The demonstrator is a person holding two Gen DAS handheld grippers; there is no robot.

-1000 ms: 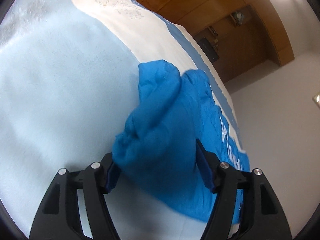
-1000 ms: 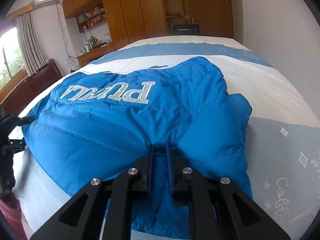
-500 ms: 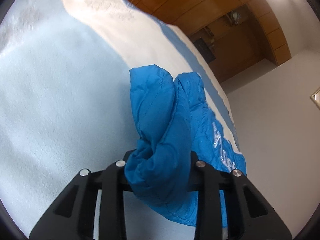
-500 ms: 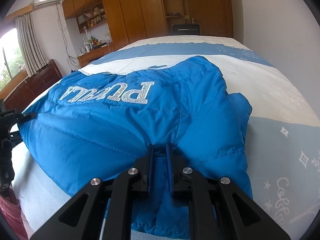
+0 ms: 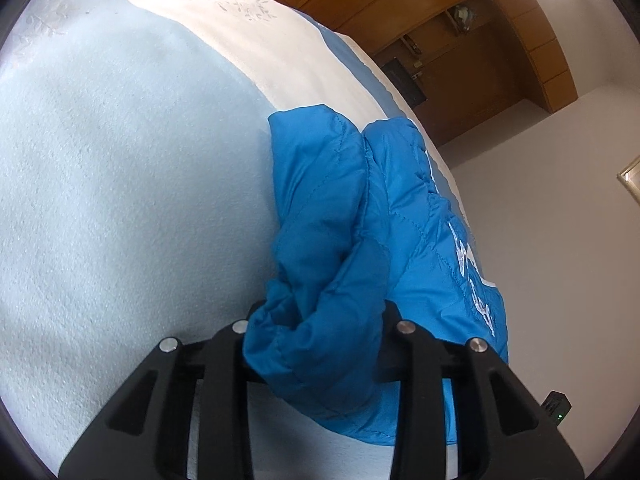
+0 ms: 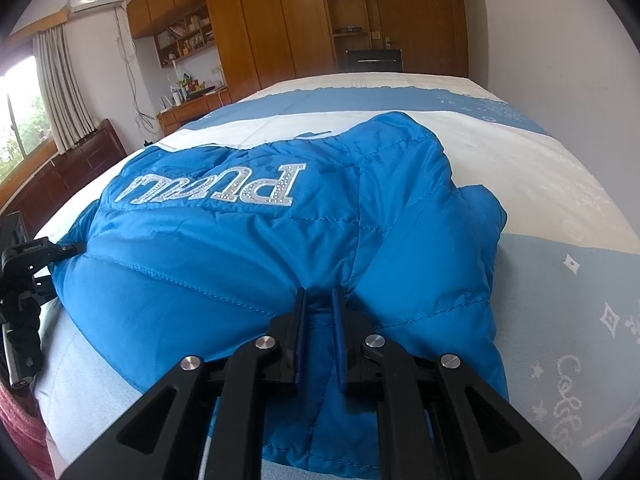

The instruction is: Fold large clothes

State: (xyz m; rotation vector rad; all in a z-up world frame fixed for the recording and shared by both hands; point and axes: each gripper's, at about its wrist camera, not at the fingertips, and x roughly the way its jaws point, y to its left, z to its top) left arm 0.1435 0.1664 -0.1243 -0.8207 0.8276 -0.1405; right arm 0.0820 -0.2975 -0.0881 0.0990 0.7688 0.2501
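Note:
A blue quilted jacket with silver lettering lies spread on the bed. In the left wrist view a bunched sleeve end of the jacket fills the gap of my left gripper. Its jaws press the padding from both sides and are opening slightly. The left gripper also shows at the jacket's left edge in the right wrist view. My right gripper is shut on a thin fold of the jacket's near edge, and its blue pads pinch the fabric between them.
The bed cover is pale blue and cream, with bare cover to the right of the jacket. Wooden wardrobes stand behind the bed, and a dark wooden cabinet to the left. Red cloth shows at the bottom left.
My left gripper's jaws have closed from wide apart onto the bunched sleeve end, and the gripper has moved in closer. The right gripper has kept still on its fold.

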